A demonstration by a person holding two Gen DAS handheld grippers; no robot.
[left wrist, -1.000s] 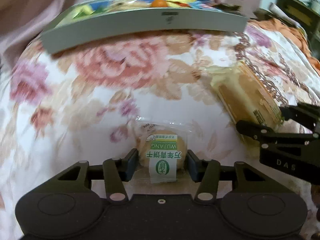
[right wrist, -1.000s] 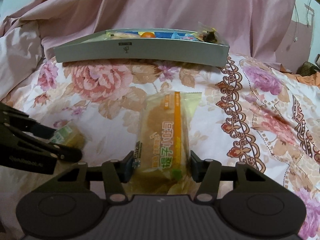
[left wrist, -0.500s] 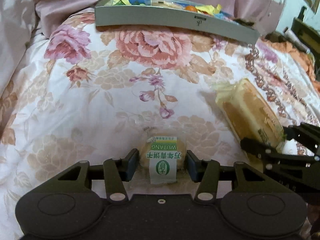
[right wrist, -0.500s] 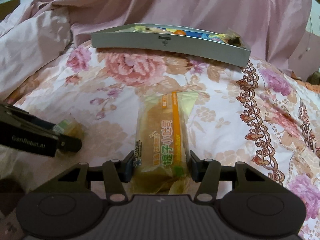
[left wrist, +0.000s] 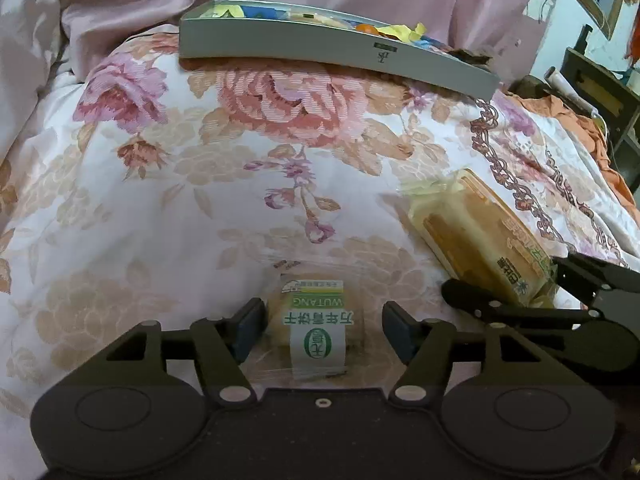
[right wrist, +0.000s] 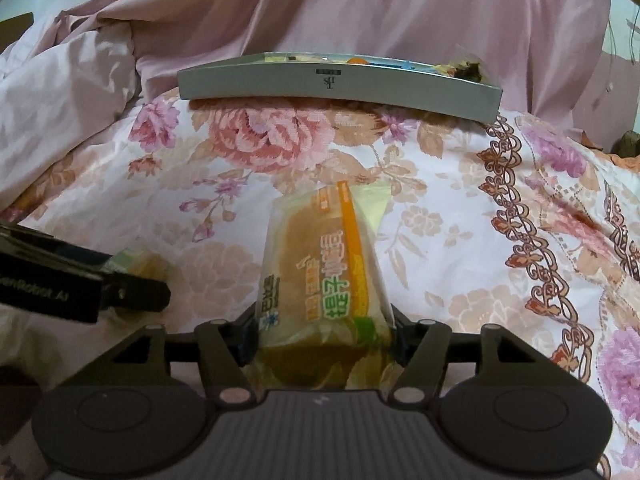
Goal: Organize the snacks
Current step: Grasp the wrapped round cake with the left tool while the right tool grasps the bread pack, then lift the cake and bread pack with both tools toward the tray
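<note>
A round biscuit in clear wrap with a green-and-white label (left wrist: 316, 320) lies on the flowered bedspread between the fingers of my left gripper (left wrist: 323, 330). Its jaws are opening, with a gap showing on both sides of the biscuit. A long yellow cake pack with an orange stripe (right wrist: 326, 272) lies between the fingers of my right gripper (right wrist: 324, 336). Those jaws are opening too, and the pads stand just off the wrapper. The cake pack (left wrist: 480, 236) and the right gripper (left wrist: 520, 304) also show in the left wrist view.
A shallow grey tray (left wrist: 320, 44) holding several colourful snacks sits at the far edge of the bedspread (right wrist: 440, 208), also visible as the grey tray (right wrist: 280, 84). Pink sheets are bunched behind it and to the left. Furniture stands at the far right.
Both grippers have spread their jaws, so the pads no longer squeeze the biscuit and the cake pack. Both views shifted sideways along the bedspread; the tray now sits farther off.
</note>
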